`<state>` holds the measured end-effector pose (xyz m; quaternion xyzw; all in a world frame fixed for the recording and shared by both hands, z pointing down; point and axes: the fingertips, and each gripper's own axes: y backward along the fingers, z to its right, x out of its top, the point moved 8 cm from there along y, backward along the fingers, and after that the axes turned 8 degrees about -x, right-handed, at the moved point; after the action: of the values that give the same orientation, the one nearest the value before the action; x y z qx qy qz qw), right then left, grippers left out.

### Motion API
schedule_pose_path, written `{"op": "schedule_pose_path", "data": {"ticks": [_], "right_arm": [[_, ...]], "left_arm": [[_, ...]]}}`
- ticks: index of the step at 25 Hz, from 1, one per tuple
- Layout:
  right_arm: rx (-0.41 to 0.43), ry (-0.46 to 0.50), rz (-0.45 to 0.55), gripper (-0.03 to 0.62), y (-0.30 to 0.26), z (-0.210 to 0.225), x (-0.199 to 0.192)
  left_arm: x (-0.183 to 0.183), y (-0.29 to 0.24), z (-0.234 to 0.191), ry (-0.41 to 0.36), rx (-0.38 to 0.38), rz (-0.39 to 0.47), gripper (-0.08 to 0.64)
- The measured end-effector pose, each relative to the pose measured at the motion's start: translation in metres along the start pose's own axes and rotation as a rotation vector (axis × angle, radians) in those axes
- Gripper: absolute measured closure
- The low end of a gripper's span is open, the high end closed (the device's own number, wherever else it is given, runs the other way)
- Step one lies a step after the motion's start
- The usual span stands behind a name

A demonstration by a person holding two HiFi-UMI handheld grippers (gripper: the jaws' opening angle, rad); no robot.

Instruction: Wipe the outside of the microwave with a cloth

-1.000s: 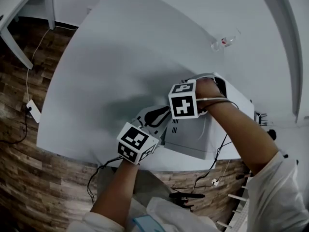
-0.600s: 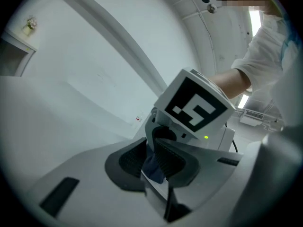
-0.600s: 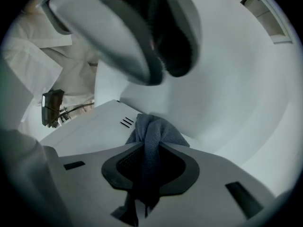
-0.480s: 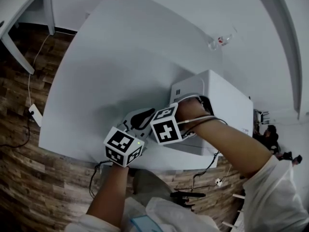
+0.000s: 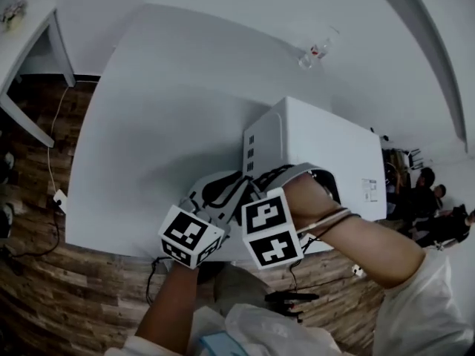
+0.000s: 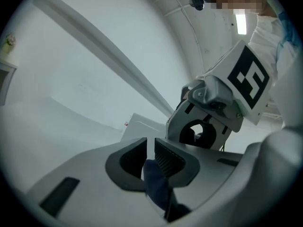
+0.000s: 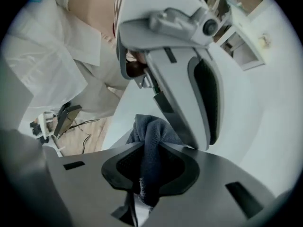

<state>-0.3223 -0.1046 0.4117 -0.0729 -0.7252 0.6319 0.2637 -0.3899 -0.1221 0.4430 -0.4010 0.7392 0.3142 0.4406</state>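
The right tool [image 7: 150,161] is clenched on a dark blue cloth [image 7: 152,136], which bunches up just ahead of its jaws and hangs down behind them. The left tool [image 6: 150,156] is also closed, with a fold of the same cloth pinched low between its jaws. The 2 tools sit just beside each other, and each one fills much of the other's view straight ahead.

The white microwave [image 5: 326,150] lies directly beyond and to the right of both tools, its vented side facing left. The right hand [image 5: 312,197] rests over its near edge. It blocks any move forward and to the right, and it stands close to the tabletop's near edge.

To the left of the tools and ahead of them, the white tabletop [image 5: 171,87] is bare and open. 1 small bottle [image 5: 312,53] lies well beyond the microwave, near the far edge.

Behind the tools the tabletop ends, and below is a wooden floor [image 5: 44,302] with black cables [image 5: 293,297]. Far to the left on the floor lies a power strip [image 5: 58,201], and a second tabletop [image 5: 22,13] stands past it.
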Motion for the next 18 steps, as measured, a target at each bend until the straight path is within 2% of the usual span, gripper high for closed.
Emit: {"op": "schedule_pose_path", "data": {"ticks": [4, 7, 10, 14, 18], "right_arm": [[-0.229, -0.149, 0.198, 0.505, 0.035, -0.008, -0.021], [-0.392, -0.321, 0.362, 0.505, 0.055, -0.018, -0.043], [-0.523, -0.504, 0.477, 0.505, 0.068, -0.035, -0.074], [-0.607, -0.727, 0.549, 0.505, 0.064, -0.067, -0.116], [-0.65, -0.897, 0.535, 0.505, 0.05, -0.098, -0.159]], "left_arm": [[0.029, -0.013, 0.019, -0.06, -0.006, 0.024, 0.517], [0.053, -0.024, 0.036, -0.11, -0.017, 0.024, 0.517], [0.073, -0.041, 0.06, -0.164, -0.038, -0.015, 0.515], [0.092, -0.072, 0.091, -0.217, -0.064, -0.063, 0.515], [0.102, -0.112, 0.121, -0.272, -0.091, -0.17, 0.515]]}}
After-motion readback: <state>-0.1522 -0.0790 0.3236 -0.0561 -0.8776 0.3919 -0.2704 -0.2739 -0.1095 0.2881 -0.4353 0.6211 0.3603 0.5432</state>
